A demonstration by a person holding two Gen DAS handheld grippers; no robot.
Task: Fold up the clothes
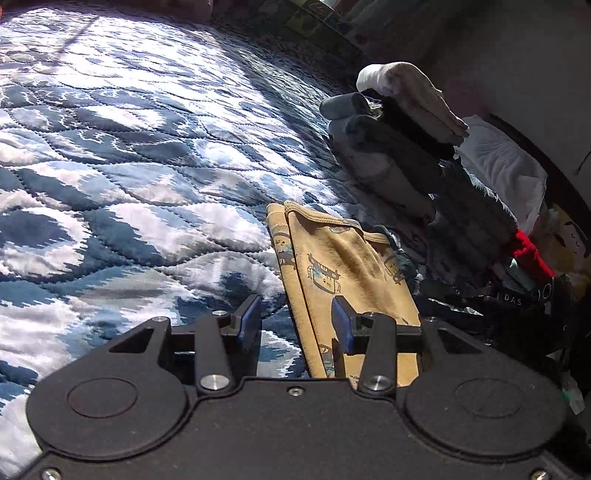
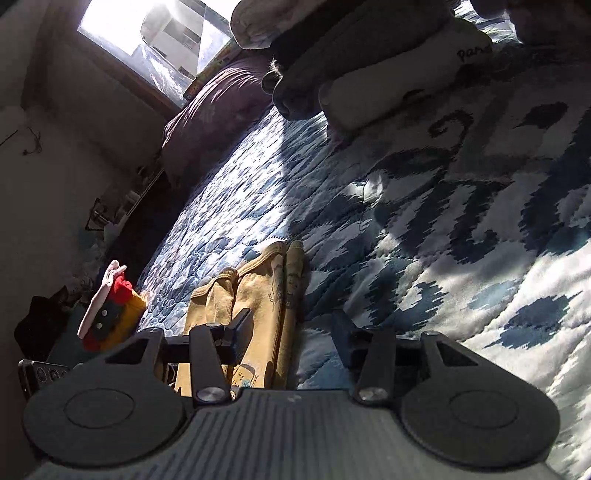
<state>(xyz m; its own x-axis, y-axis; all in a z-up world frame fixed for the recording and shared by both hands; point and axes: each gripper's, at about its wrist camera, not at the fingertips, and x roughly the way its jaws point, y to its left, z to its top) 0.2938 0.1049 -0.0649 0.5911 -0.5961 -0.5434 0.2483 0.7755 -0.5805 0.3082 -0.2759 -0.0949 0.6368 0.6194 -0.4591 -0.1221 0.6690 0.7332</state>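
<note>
A folded tan garment with small printed figures lies on the blue and white quilt. My left gripper stands open just above it, its right finger over the cloth and its left finger over bare quilt. In the right wrist view the same tan garment lies under my right gripper, which is open too, with the left finger above the cloth and the right finger above the quilt. Neither gripper holds anything.
A stack of folded and rolled clothes sits on the quilt beyond the garment, seen also as the clothes stack. A heap of loose clothes with a red piece lies at the right. A pillow and a window are at the head.
</note>
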